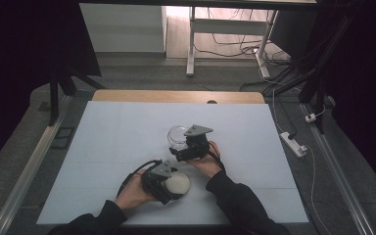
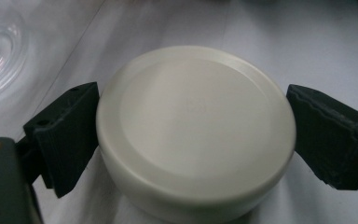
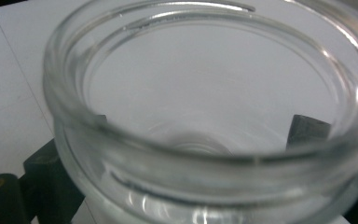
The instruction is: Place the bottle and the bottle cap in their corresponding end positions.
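Glass fills the foreground of the right gripper view: the jar stands mouth-up and empty, with the right tongs set around its body, one jaw seen at either side through the glass and pressing its wall, so the jar is judged gripped. From the high view the jar sits near the middle of the counter, with the right tongs at its near side. Closer to the person, the left tongs are closed on the lid, which rests flat on the counter. The left gripper view confirms this: the white round lid lies top-up between the jaws, both pads touching its rim at opposite sides. Lid and jar are apart, the lid just nearer the person. Step in hand, by judgement: both parts secured, the closing not yet begun. The next move calls for lifting the lid level, carrying it over the jar's mouth, centring it on the rim and seating it while the right tongs hold the jar steady; a tilted lid would likely catch on the rim.
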### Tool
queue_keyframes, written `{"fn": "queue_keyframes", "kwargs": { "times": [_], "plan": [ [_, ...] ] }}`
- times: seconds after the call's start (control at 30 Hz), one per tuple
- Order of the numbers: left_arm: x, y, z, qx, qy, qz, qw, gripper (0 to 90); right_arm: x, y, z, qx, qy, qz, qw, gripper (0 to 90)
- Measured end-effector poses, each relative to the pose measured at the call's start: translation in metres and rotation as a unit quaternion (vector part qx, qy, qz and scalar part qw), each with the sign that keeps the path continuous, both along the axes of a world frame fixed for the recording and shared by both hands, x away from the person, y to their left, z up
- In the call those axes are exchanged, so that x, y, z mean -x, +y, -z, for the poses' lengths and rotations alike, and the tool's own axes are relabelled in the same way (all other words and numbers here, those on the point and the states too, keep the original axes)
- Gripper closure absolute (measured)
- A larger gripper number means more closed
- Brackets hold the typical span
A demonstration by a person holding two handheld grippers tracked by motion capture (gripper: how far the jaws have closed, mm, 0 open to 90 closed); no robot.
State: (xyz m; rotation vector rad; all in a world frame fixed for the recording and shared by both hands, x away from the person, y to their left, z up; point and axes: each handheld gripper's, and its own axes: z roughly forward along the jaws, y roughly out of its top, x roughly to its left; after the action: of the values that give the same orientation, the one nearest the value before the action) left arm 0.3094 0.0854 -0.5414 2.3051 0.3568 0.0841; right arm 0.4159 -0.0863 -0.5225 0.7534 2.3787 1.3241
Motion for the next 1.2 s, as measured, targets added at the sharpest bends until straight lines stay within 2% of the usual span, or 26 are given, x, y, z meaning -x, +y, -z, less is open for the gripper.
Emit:
{"fn": "queue_keyframes", "kwargs": {
  "times": [0.03,0.13,0.27,0.6,0.77,0.97,1.2],
  "plan": [
    [0.000,0.000,0.000,0.000,-0.001,0.002,1.0000,7.5,-0.001,0.000,-0.001,-0.002,0.004,0.001,1.0000,4.0],
    [-0.002,0.003,-0.001,0.021,0.012,0.001,0.9997,3.7,0.000,0.000,-0.002,0.000,0.006,0.003,1.0000,3.7],
    [-0.002,0.006,-0.001,0.037,0.018,-0.006,0.9991,0.0,0.000,0.000,-0.003,-0.003,0.006,0.002,1.0000,3.6],
    [-0.001,0.010,-0.003,0.051,0.020,-0.018,0.9983,0.0,0.000,-0.003,-0.006,-0.015,0.014,0.000,0.9998,2.0],
    [0.001,0.015,-0.008,0.061,0.022,-0.022,0.9977,0.0,0.000,-0.006,-0.009,-0.024,0.031,-0.003,0.9992,1.0],
    [0.004,0.021,-0.013,0.081,0.026,-0.034,0.9958,0.0,0.004,-0.009,-0.013,-0.020,0.024,-0.003,0.9995,0.0],
    [0.006,0.026,-0.019,0.083,0.021,-0.044,0.9954,0.0,0.009,-0.013,-0.018,-0.019,0.016,0.004,0.9997,0.0]
  ]
}}
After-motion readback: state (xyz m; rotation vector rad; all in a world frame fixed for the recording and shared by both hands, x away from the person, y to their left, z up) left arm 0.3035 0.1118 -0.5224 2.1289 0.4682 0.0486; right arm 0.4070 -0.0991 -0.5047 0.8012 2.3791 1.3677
